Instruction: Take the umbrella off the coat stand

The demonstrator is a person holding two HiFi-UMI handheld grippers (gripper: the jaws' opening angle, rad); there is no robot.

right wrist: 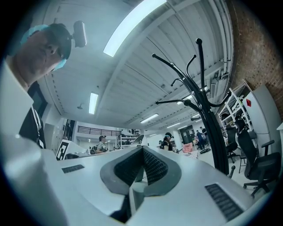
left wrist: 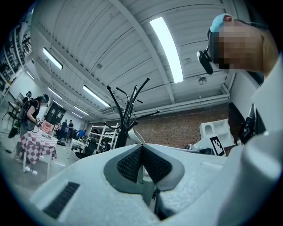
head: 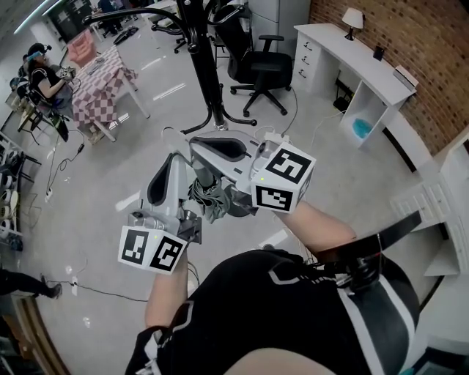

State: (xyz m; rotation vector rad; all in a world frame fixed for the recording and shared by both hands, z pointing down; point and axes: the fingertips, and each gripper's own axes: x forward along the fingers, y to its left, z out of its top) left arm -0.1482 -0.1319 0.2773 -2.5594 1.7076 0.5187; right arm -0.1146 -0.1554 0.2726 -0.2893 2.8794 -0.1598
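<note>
1. Pressing its jaws fully together, the left tool (left wrist: 141, 149) is gripping nothing.
2. Right tool (right wrist: 142, 151) is likewise showing shut, empty jaws.
3. One folded umbrella (head: 211, 199) is sitting between the two tools, well apart from the one coat stand (head: 201, 66).

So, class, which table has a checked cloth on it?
The table left of the coat stand; the desk by the brick wall is plain white with a lamp.
</note>
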